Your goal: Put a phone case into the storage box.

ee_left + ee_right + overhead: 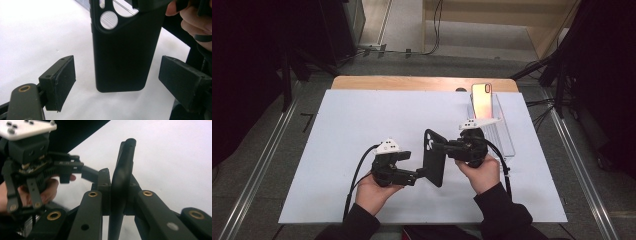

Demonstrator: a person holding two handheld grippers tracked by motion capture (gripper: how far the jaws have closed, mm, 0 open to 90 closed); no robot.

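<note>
Right gripper [117, 195] clamps a matte black, round-cornered, seemingly rubbery phone case [122, 50]; left gripper [117, 82] jaws stand wide around its near end.

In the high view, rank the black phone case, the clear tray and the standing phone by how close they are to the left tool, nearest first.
From the left tool:
1. Black phone case, right at its tips, held upright by the right tool.
2. Clear tray, farther right on the white mat.
3. Standing phone, at the tray's far end.

White-covered wooden table [362, 120] on grey floor [262, 150], dark surroundings.
</note>
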